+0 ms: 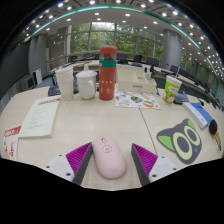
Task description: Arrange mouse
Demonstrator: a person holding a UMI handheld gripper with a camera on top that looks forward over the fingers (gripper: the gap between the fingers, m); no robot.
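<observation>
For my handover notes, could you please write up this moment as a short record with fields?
setting: light table in a large lit room
target: pale pink mouse, lying on the table between the fingers
gripper: open, a gap at each side of the mouse
mouse pad: black cat-face mouse pad, to the right of the mouse, apart from it
beyond the fingers: red-orange bottle, white mug
left side: papers
task state: mouse not yet gripped
</observation>
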